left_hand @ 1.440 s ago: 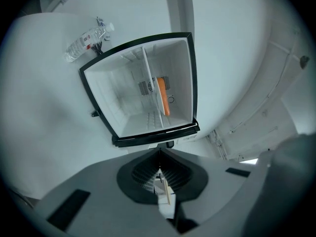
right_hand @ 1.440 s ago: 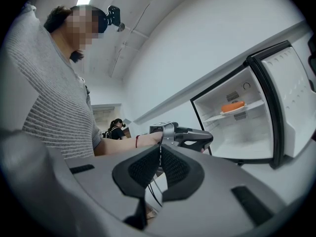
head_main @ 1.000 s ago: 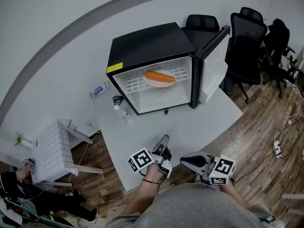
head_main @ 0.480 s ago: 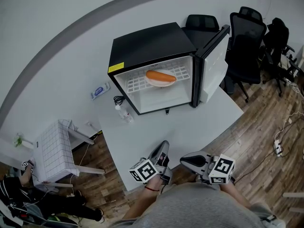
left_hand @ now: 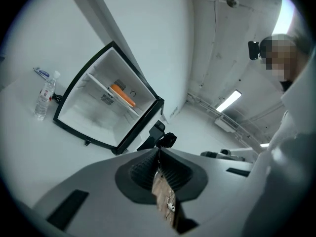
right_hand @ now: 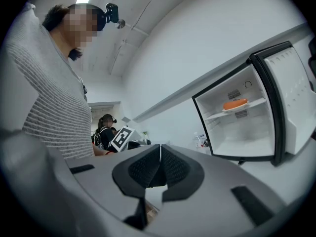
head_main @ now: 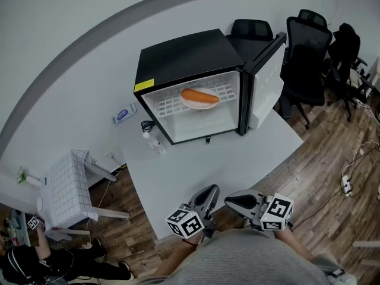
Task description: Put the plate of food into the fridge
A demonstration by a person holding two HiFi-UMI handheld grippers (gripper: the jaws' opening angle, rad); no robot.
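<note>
Plate of food point(head_main: 199, 99) is in the fridge point(head_main: 189, 57), on the upper wire shelf point(head_main: 169, 104); door point(head_main: 265, 79) wide open.
Left hand-held gripper point(head_main: 206, 195) and right hand-held gripper point(head_main: 233, 202) sit at the worktop point(head_main: 237, 156) front edge, well apart from fridge. Both have jaws pressed together, nothing between them. Water bottle point(head_main: 153, 142) sits near fridge's left front corner.

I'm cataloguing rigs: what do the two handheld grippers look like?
The left gripper and right gripper are grey, with black ribbed pads on the jaws. Each carries a white cube with black square markers. The person wears a grey striped top.
</note>
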